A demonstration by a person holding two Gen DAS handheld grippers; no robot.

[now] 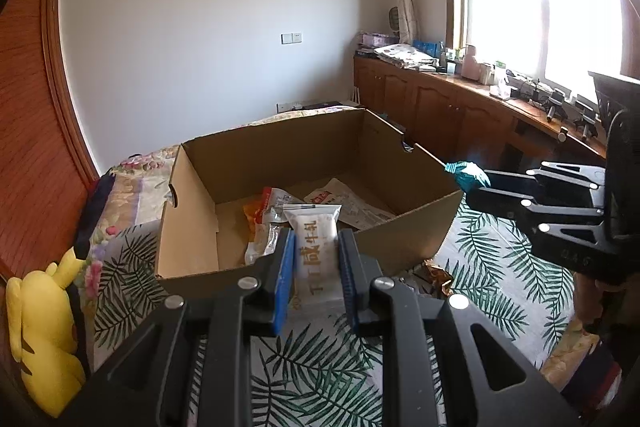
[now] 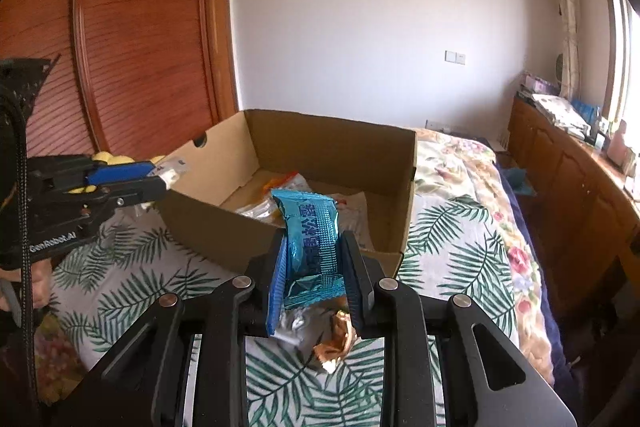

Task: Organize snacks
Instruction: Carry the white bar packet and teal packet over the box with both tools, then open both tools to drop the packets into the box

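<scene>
An open cardboard box (image 1: 400, 239) sits on a leaf-print bed cover and shows in the right wrist view (image 2: 336, 143) too. Inside lie an orange-and-clear snack bag (image 1: 264, 215) and a white printed packet (image 1: 352, 205). My left gripper (image 1: 316, 259) is shut on a white snack packet (image 1: 316, 247), held over the box's near wall. My right gripper (image 2: 316, 259) is shut on a teal foil snack packet (image 2: 312, 239), near the box's near wall; it appears in the left wrist view (image 1: 468, 175) at the box's right corner.
Gold and silver wrapped snacks (image 2: 332, 343) lie on the cover below my right gripper. A yellow plush toy (image 1: 44, 339) sits at the left. A wooden cabinet (image 1: 460, 107) with clutter runs under the window at right. A wooden wardrobe (image 2: 140, 39) stands behind the box.
</scene>
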